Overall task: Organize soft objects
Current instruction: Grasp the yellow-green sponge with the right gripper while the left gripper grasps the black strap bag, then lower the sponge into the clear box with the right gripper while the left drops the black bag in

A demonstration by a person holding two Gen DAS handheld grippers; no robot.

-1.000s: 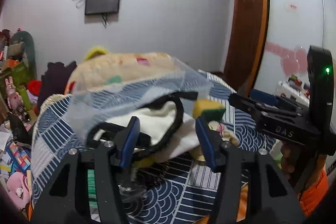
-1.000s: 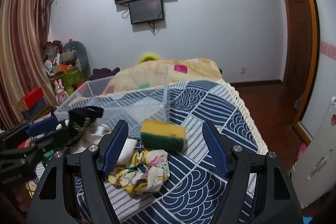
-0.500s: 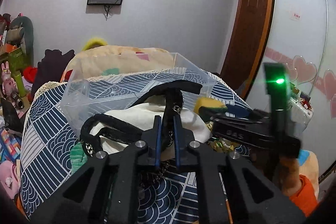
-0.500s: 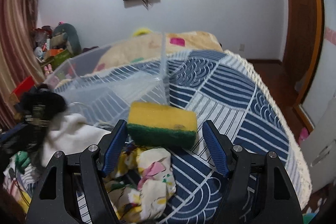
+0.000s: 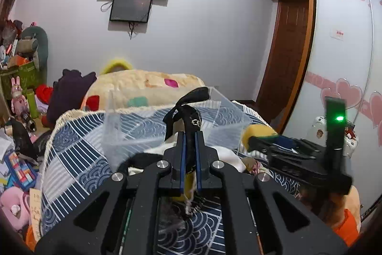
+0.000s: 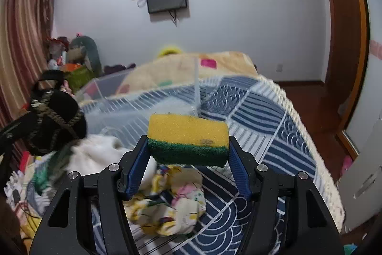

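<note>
My left gripper (image 5: 189, 139) is shut on a black strap item (image 5: 191, 111) and holds it up in front of the clear plastic bin (image 5: 133, 126). The same black item shows at the left of the right wrist view (image 6: 55, 121). My right gripper (image 6: 188, 154) is shut on a yellow and green sponge (image 6: 188, 139), lifted above the bed near the clear bin (image 6: 152, 104). The sponge also shows in the left wrist view (image 5: 256, 133). A floral scrunchie (image 6: 172, 202) and a white cloth (image 6: 95, 154) lie on the blue patterned bedspread (image 6: 274, 135).
A beige blanket (image 5: 148, 87) is heaped behind the bin. Toys and clutter (image 5: 21, 97) crowd the floor to the left. A wooden door (image 6: 343, 40) and bare floor lie right of the bed edge.
My left gripper closed on the black strap item and raised it. My right gripper moved in, closed on the sponge and lifted it off the bedspread.
</note>
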